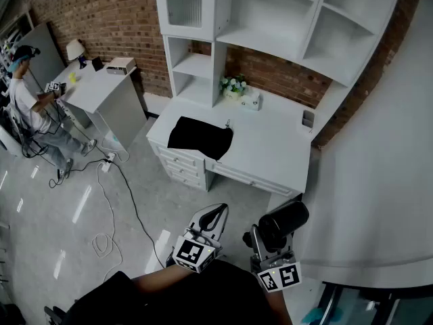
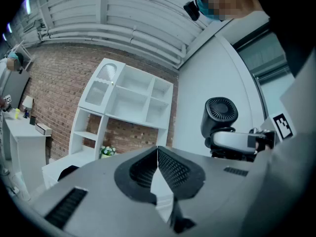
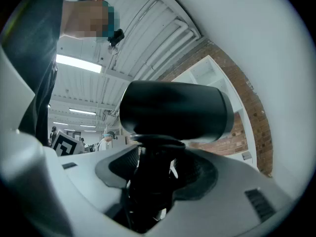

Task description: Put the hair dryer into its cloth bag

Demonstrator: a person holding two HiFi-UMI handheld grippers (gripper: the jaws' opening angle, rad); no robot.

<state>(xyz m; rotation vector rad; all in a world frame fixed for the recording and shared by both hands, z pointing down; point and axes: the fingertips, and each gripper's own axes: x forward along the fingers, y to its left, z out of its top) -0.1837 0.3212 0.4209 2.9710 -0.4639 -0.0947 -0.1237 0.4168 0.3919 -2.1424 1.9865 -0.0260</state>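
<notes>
One black dryer (image 3: 175,110) stood upright in the right gripper (image 3: 157,158), whose jaws were spread wide about its handle and pressed on it, the barrel lying crosswise above them. It was held in the air, well short of the desk (image 1: 270,151). Just to its left, the left gripper (image 2: 158,151) had its jaws closed together with nothing between them. On the desk's left part lay the bag (image 1: 201,136), black, flat and well apart from the dryer. Behind it, by the shelves (image 1: 203,66), sat some flowers (image 1: 233,84). Farther left, a person (image 1: 30,107) stood at another table (image 1: 101,90) by the brick wall (image 1: 115,19), and a cable (image 1: 115,202) trailed over the floor.
</notes>
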